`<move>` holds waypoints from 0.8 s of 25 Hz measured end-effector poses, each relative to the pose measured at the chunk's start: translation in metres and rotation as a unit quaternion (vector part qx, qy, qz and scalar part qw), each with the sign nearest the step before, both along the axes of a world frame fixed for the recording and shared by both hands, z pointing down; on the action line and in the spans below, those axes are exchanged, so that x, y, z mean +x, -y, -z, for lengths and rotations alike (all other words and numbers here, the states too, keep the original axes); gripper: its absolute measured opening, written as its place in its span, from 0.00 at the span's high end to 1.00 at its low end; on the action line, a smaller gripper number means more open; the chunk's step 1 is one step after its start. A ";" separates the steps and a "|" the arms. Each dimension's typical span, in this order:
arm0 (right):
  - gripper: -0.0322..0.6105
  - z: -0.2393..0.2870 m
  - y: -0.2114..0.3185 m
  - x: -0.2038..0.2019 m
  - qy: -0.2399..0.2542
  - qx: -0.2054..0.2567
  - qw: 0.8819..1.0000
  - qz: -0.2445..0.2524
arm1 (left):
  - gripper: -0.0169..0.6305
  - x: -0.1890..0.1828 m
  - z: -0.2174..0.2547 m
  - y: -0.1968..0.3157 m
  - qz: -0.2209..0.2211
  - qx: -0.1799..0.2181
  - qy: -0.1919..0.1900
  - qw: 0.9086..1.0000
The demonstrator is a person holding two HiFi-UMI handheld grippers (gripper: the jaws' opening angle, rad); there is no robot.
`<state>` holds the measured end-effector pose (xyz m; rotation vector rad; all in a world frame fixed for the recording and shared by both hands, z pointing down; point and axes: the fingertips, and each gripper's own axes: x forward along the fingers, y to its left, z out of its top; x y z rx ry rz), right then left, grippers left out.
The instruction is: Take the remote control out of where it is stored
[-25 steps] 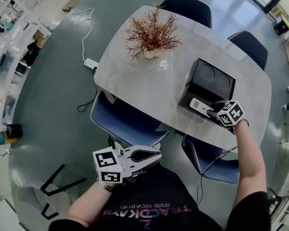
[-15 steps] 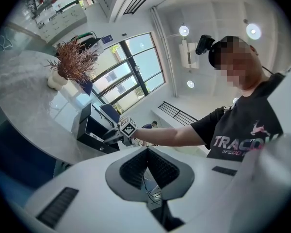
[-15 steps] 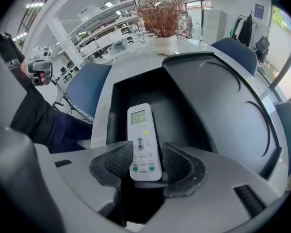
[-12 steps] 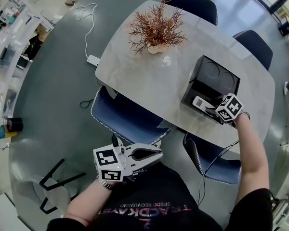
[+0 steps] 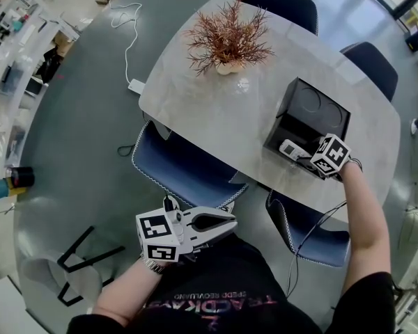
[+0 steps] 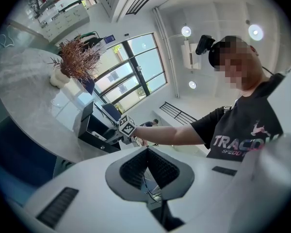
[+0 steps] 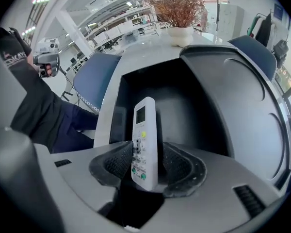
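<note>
Lying lengthwise between the spread jaws of your right gripper, which flank its long sides without pinching, the remote control points straight ahead into the black box. Your left gripper, pressed together and empty, hangs well apart from it.

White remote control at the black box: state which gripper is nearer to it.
Right. The right gripper has the white remote control between its open jaws; the left gripper is off the grey table, by the person's torso.
</note>
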<state>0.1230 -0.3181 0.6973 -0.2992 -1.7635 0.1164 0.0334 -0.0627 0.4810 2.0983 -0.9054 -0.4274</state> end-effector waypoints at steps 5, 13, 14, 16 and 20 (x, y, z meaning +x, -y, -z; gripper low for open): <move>0.67 -0.002 -0.003 -0.003 -0.012 0.015 0.999 0.048 | 0.97 0.001 0.000 0.002 -0.002 -0.001 -0.001 1.000; 0.67 -0.005 -0.005 -0.003 -0.022 -0.007 0.999 0.048 | 0.97 0.003 -0.001 0.004 -0.003 -0.002 -0.003 1.000; 0.68 -0.005 -0.006 -0.002 -0.023 -0.012 0.999 0.046 | 0.97 0.003 0.000 0.005 -0.004 -0.002 -0.004 1.000; 0.70 -0.004 -0.007 -0.001 -0.023 -0.022 0.999 0.041 | 0.97 0.004 0.001 0.006 -0.005 -0.003 -0.005 1.000; 0.72 -0.002 -0.008 -0.003 -0.014 -0.025 0.999 0.039 | 0.97 0.005 0.001 0.007 -0.006 -0.003 -0.004 1.000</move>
